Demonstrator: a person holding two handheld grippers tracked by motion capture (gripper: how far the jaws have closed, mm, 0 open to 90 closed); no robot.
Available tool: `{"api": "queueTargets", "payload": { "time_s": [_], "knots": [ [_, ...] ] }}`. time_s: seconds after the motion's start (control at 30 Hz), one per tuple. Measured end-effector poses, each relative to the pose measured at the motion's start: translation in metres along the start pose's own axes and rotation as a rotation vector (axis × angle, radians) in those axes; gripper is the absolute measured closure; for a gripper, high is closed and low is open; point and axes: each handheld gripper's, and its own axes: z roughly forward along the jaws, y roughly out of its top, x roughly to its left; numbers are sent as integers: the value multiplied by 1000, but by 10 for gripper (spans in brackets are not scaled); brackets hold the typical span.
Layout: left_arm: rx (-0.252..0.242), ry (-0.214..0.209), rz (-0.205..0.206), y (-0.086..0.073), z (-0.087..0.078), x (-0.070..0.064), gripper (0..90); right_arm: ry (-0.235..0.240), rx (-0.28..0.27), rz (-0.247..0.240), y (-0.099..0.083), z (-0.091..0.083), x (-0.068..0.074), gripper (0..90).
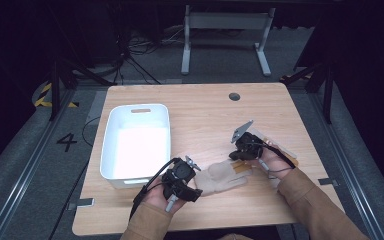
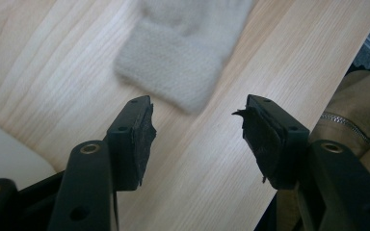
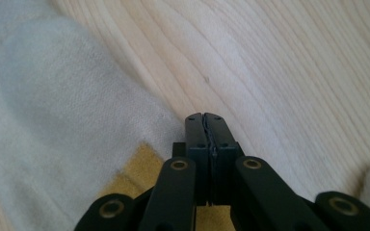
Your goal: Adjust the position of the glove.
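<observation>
A beige knitted glove (image 1: pixel 221 177) lies flat near the table's front edge, its cuff toward my left gripper and its yellow-tipped fingers toward the right one. My left gripper (image 1: pixel 194 181) is open just short of the cuff. In the left gripper view the cuff (image 2: pixel 173 72) lies ahead of the parted jaws of the left gripper (image 2: pixel 197 120), apart from them. My right gripper (image 1: pixel 236 156) is at the glove's finger end. In the right gripper view the right gripper (image 3: pixel 205 119) is shut, tips on bare wood beside the glove (image 3: pixel 53 120), above a yellow patch (image 3: pixel 137 166).
A white plastic bin (image 1: pixel 139 106) stands on the left part of the wooden table (image 1: pixel 205 115), close to my left hand; its corner (image 2: pixel 5 159) shows in the left gripper view. A round cable hole (image 1: pixel 234 96) sits at the back. A tan sleeve (image 2: pixel 361 110) is at the right.
</observation>
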Motion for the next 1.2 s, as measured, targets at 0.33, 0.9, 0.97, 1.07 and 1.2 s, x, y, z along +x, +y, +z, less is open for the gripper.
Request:
{"api": "queueTargets", "payload": {
  "time_s": [0.33, 0.9, 0.97, 1.07, 1.2],
  "knots": [
    [-27, -25, 38, 16, 3, -1, 447, -11, 11, 22, -19, -11, 8, 894],
    [-90, -14, 74, 31, 3, -4, 454, -54, -96, 58, -39, -39, 14, 892],
    [-127, -15, 57, 31, -1, 0, 456, -65, -135, 70, -41, -46, 14, 891],
    [-174, -10, 28, 29, -7, 5, 458, -86, -203, 88, -45, -57, 12, 877],
    [-198, -9, 8, 25, -12, 10, 457, -108, -288, 121, -51, -69, 7, 865]
  ]
}}
